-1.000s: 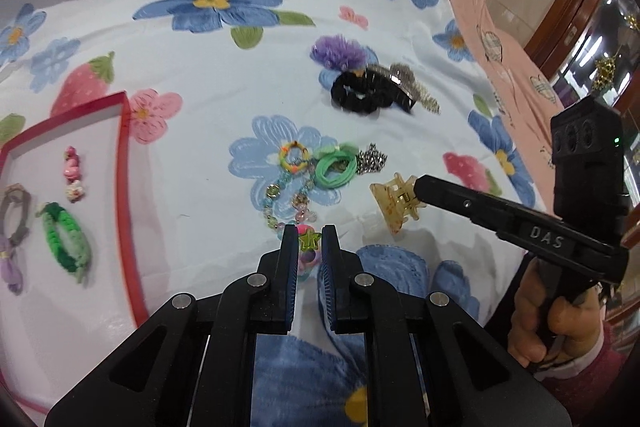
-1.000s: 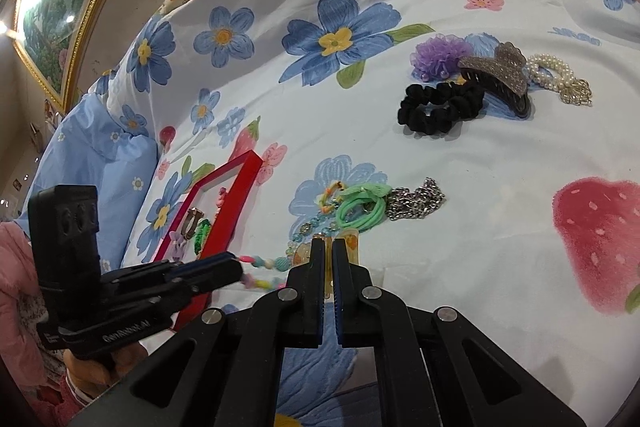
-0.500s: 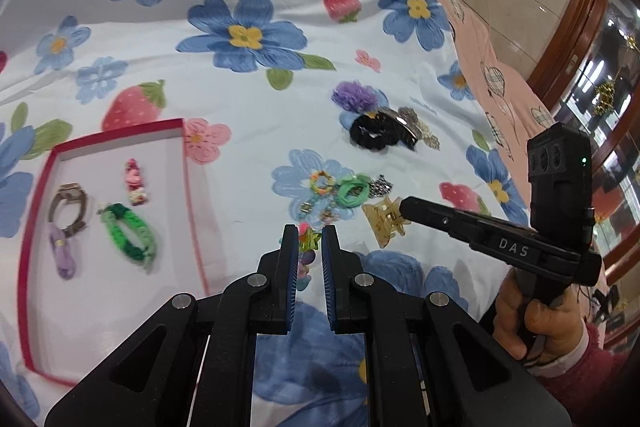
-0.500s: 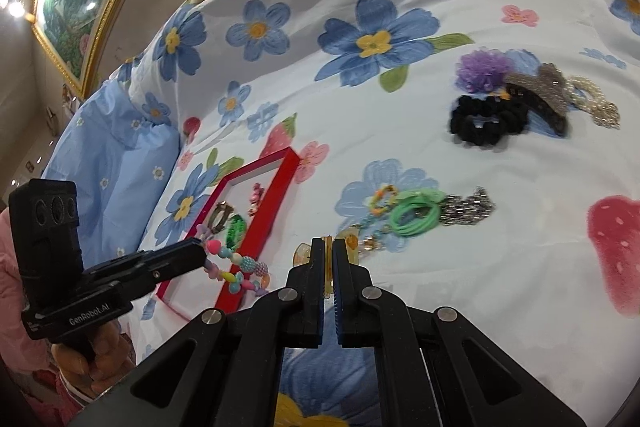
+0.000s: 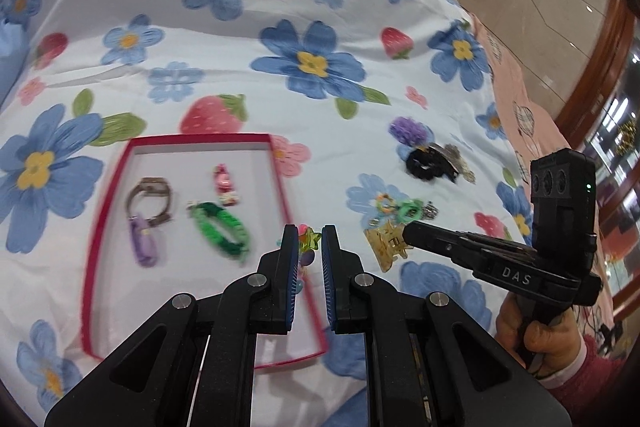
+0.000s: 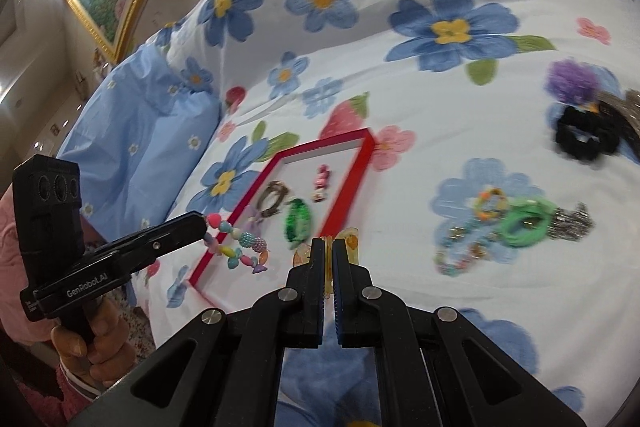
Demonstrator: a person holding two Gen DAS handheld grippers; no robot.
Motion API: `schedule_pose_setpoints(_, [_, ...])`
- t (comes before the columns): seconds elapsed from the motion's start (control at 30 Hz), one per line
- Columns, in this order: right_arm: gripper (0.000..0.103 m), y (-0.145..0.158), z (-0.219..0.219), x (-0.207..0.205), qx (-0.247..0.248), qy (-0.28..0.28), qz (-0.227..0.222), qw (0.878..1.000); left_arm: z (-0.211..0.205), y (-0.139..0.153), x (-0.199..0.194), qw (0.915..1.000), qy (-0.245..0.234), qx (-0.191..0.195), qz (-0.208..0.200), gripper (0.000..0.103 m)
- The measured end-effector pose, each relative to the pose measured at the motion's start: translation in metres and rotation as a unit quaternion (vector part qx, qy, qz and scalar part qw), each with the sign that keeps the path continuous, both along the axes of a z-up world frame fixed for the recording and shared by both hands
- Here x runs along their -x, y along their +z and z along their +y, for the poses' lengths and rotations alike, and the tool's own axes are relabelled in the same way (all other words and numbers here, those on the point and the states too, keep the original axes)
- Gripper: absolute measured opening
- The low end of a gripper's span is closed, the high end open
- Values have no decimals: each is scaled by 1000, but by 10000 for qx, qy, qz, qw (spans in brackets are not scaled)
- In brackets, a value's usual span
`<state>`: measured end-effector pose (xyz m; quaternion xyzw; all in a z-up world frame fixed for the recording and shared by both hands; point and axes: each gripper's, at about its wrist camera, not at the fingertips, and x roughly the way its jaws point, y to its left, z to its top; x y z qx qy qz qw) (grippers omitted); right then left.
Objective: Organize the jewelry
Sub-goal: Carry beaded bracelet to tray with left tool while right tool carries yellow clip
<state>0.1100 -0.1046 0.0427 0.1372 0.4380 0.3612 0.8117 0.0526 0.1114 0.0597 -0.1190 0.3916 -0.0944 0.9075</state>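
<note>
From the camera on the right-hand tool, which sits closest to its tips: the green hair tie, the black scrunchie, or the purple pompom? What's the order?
Measured from the right gripper in its own camera view:
1. Green hair tie, on the bedspread to the right of the tips, beside a metal chain.
2. Black scrunchie, farther back at the right edge.
3. Purple pompom, just behind the scrunchie, farthest.

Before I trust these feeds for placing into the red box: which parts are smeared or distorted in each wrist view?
Left wrist view: the green bracelet in the red box is motion-smeared, while the left gripper stays sharp. Right wrist view: the black scrunchie and green hair tie streak; the beaded bracelet reads clearly. Both show fisheye curvature and dark corners.
</note>
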Motion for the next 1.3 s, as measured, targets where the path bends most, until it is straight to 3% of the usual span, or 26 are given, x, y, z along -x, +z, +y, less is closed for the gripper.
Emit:
schedule_pose_setpoints(0.57, [3, -31, 99, -8, 16, 834, 383, 9958, 71, -45, -3, 9961, 692, 287, 460, 10])
schedule_pose_setpoints(0.97, [3, -61, 115, -16, 217, 902, 699, 9932, 99, -86, -6, 9911, 941, 284, 902, 10])
schedule_pose_setpoints(1.3, [7, -63, 119, -22, 355, 916, 764, 9922, 109, -109, -8, 9865, 1126, 147, 1184, 11])
